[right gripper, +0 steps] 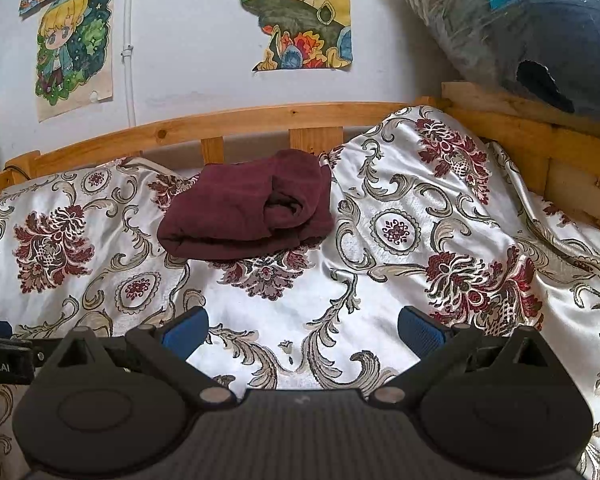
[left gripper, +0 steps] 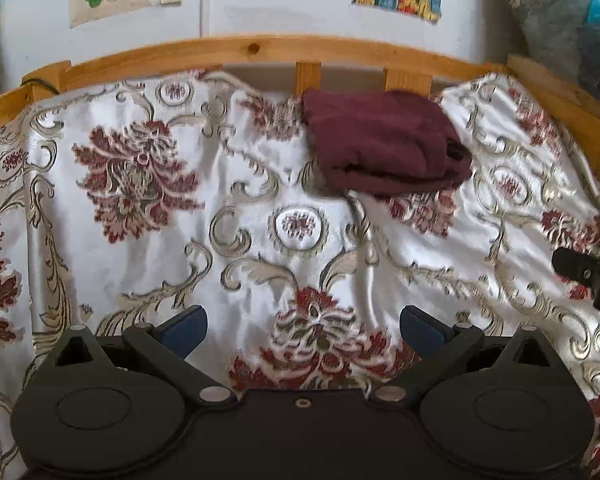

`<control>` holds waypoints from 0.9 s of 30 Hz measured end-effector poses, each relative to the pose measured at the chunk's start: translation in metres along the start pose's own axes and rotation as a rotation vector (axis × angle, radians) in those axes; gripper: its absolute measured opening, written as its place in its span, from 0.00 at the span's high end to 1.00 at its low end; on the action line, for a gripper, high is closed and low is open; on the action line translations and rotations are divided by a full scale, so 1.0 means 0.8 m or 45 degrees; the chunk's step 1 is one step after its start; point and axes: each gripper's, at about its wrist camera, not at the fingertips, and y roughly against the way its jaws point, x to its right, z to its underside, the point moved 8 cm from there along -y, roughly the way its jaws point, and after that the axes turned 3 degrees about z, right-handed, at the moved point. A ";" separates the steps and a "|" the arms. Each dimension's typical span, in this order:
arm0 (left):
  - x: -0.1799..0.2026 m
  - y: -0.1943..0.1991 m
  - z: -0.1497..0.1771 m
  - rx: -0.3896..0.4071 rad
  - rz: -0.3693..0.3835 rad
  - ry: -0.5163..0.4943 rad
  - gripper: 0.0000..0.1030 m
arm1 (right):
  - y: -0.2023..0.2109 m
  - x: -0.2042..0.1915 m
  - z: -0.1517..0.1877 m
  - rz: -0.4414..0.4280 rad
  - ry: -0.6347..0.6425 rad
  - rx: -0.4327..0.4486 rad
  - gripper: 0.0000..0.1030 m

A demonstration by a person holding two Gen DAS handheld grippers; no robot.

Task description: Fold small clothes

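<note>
I judged the fold approx. done: the maroon garment [right gripper: 246, 216] lay bundled at the far edge of the bedspread [right gripper: 400, 280] by the wooden rail [right gripper: 260, 118], w/ my left gripper [left gripper: 303, 326] & right gripper [right gripper: 303, 326] both wide open, empty, well short of it.

The bed is seen from low over the bedspread [left gripper: 260, 184] in both wrist views, each faced toward the rail [left gripper: 236, 50] and wall at 12 o'clock. The garment [left gripper: 384, 148] is placed at 1 o'clock in the left view and at 11 o'clock [right gripper: 246, 210] in the right. Bedspread, rail, garment and one poster [right gripper: 300, 12] are shared.
</note>
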 end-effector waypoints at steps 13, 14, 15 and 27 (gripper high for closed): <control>-0.001 -0.008 0.009 -0.093 -0.008 -0.017 0.01 | -0.008 -0.003 0.011 -0.017 -0.047 -0.080 0.00; -0.002 -0.009 0.009 -0.098 -0.006 -0.013 0.01 | -0.009 -0.003 0.012 -0.018 -0.048 -0.083 0.00; -0.003 -0.010 0.010 -0.102 -0.004 -0.011 0.01 | -0.009 -0.004 0.012 -0.016 -0.049 -0.086 0.00; -0.001 -0.011 0.012 -0.118 0.002 -0.014 0.01 | -0.027 0.002 0.034 0.031 -0.081 -0.224 0.00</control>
